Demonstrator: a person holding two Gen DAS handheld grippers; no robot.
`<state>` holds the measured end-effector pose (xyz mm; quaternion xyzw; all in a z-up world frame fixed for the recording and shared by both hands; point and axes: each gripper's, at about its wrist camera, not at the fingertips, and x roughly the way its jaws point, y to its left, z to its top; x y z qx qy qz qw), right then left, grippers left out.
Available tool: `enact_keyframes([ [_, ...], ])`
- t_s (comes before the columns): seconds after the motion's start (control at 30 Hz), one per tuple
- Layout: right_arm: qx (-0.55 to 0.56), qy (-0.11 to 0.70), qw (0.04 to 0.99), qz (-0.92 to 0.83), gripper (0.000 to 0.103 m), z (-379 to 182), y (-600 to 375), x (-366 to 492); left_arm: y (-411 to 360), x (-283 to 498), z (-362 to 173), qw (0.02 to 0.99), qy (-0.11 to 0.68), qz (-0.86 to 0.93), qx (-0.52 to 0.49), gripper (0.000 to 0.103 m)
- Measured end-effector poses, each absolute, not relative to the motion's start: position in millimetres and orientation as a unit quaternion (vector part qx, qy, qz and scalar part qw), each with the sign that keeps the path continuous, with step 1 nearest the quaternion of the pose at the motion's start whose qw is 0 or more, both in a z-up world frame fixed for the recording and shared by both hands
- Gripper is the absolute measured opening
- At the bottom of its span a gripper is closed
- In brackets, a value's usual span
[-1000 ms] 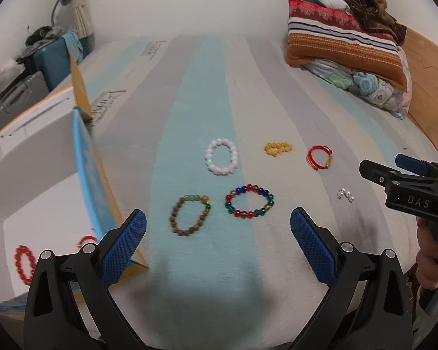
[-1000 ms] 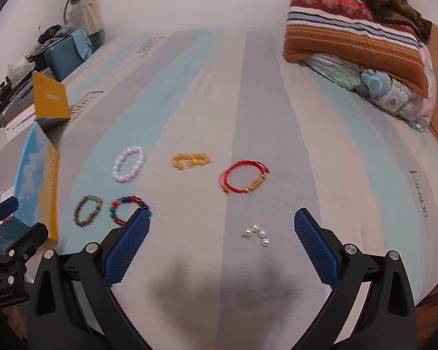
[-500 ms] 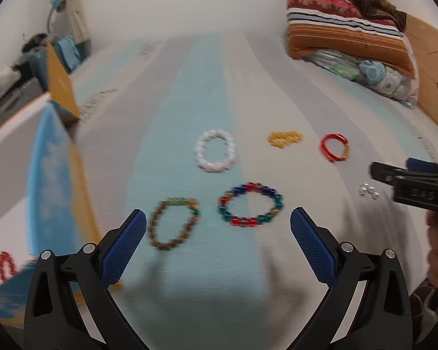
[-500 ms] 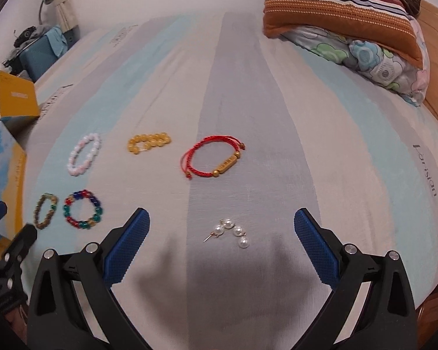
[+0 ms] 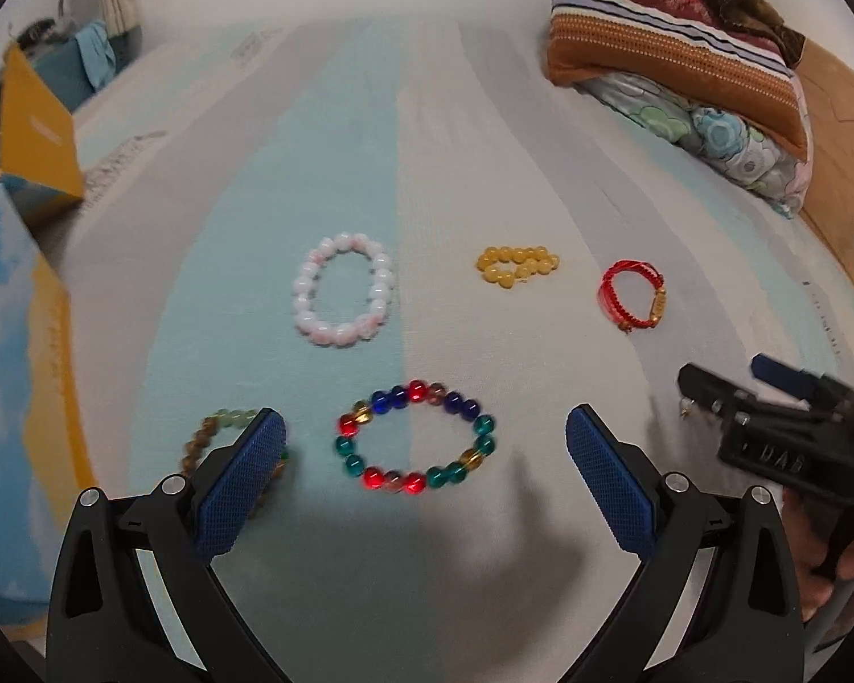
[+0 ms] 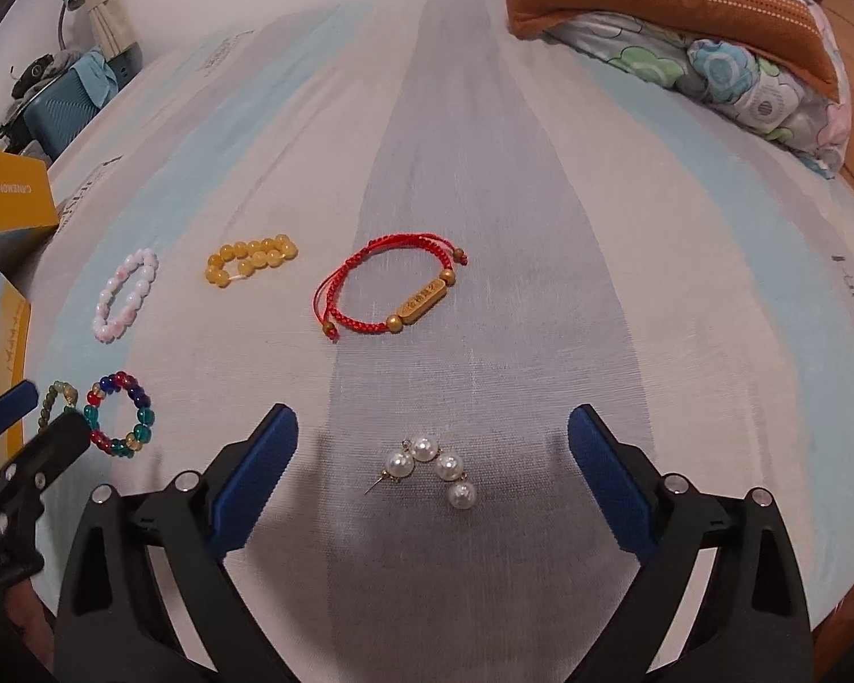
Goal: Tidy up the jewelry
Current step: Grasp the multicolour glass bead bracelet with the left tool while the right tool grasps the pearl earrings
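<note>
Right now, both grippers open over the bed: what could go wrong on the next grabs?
1. The pearl earrings are small and lie flat on the soft sheet; the open right gripper may pinch fabric, or catch only one.
2. The left gripper frames the multicolored bracelet, but the brown bracelet sits under its left finger and could get snagged.
3. Round beads may slip from the pads.

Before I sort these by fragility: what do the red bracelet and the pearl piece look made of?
The red bracelet looks like braided cord, matte, with gold-coloured beads and an inscribed bar; metal or plated plastic, I cannot tell. The pearl piece shows four glossy white spheres with bright highlights on thin gold-coloured wire and a pin; real or imitation pearl is unclear.
</note>
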<state>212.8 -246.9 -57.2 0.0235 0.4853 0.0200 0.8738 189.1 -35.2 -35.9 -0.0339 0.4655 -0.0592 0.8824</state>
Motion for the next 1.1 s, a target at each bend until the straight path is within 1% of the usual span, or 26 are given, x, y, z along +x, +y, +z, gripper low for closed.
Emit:
enact_keyframes([
  [0.07,0.027,0.491,0.871,0.023,0.089,-61.3,-248.1,215.3,-38.1,199.6,-40.6,0.872,0.485,-0.063,-0.031,0.096],
  [0.17,0.034,0.503,0.863,0.03,0.083,-69.1,-247.7,219.1,-38.8,211.7,-48.5,0.859,0.506,-0.066,-0.035,0.089],
  [0.23,0.033,0.51,0.859,0.034,0.08,-73.1,-245.2,220.9,-40.4,216.0,-53.4,0.851,0.516,-0.083,-0.047,0.088],
  [0.27,0.03,0.512,0.858,0.035,0.078,-74.3,-243.3,221.5,-42.6,217.4,-56.5,0.847,0.522,-0.09,-0.048,0.085],
  [0.3,0.028,0.513,0.857,0.036,0.076,-75.3,-242.3,222.5,-44.7,217.7,-58.6,0.845,0.524,-0.093,-0.046,0.084],
  [0.47,0.021,0.517,0.855,0.033,0.07,-80.0,-237.5,226.3,-48.9,217.9,-61.2,0.848,0.52,-0.09,-0.037,0.083],
  [0.53,0.021,0.516,0.856,0.032,0.067,-80.1,-236.3,226.3,-50.2,217.9,-60.8,0.849,0.519,-0.091,-0.034,0.08],
  [0.63,0.015,0.515,0.857,0.032,0.06,-80.1,-233.5,225.5,-53.1,220.7,-65.2,0.85,0.518,-0.088,-0.023,0.075],
  [0.7,0.011,0.514,0.857,0.031,0.053,-79.4,-232.0,224.8,-55.7,219.2,-66.1,0.853,0.516,-0.079,-0.005,0.07],
  [0.8,0.005,0.512,0.858,0.031,0.048,-79.5,-230.3,223.4,-58.0,217.9,-65.0,0.852,0.518,-0.076,0.008,0.067],
  [1.1,0.003,0.508,0.86,0.031,0.048,-78.3,-230.4,222.9,-58.8,211.9,-55.1,0.852,0.515,-0.09,0.016,0.068],
])
